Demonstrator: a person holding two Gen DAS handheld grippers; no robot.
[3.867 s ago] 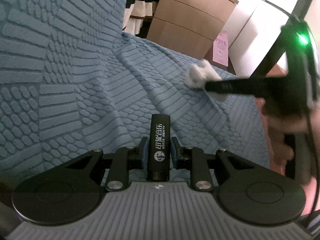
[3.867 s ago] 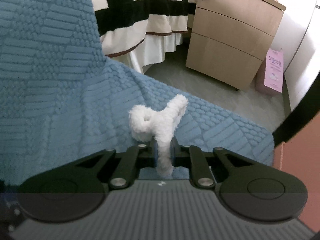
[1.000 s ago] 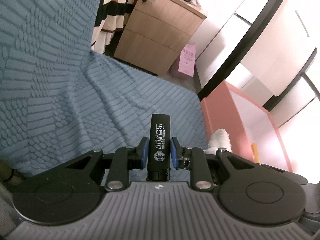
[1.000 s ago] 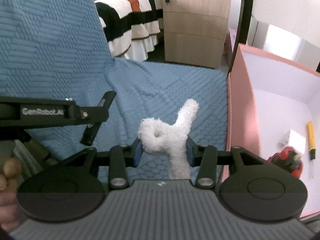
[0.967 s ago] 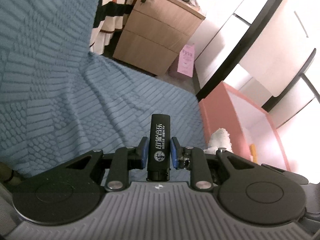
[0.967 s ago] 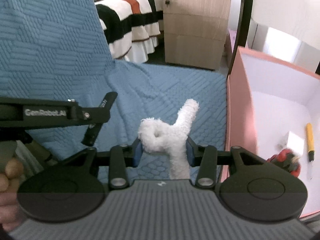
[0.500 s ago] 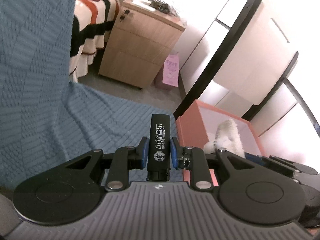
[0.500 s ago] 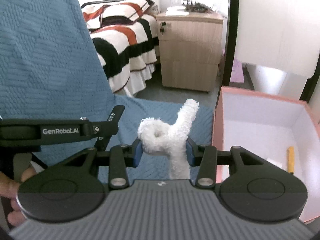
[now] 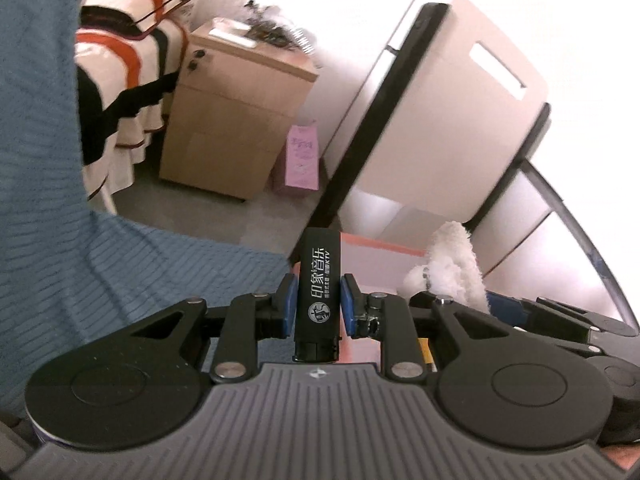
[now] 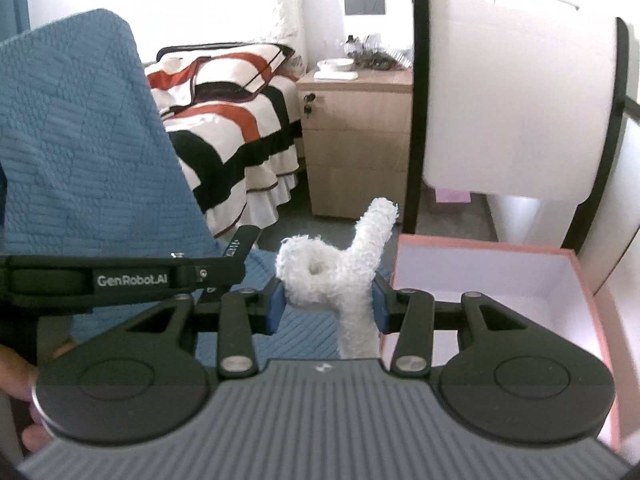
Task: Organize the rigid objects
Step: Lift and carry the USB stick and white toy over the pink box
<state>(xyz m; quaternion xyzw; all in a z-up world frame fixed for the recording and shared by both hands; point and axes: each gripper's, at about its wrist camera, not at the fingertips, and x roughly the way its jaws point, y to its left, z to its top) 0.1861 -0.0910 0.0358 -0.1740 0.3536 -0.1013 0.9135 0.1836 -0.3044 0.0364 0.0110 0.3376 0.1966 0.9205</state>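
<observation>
The left gripper [image 9: 318, 307] is clamped on a black lighter [image 9: 318, 295] standing upright between its blue pads. The right gripper [image 10: 328, 304] grips a white fluffy toy [image 10: 340, 268], whose limb points toward 1 o'clock. A pink box [image 10: 576, 276] sits at 3 o'clock of the toy, beside the blue blanket [image 10: 80, 160]. A wooden nightstand [image 10: 356, 136] stands at 12 o'clock.

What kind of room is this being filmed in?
Most likely a bedroom. A bed with a striped cover stands beside a wooden bedside cabinet, and a blue textured blanket is draped in front.
</observation>
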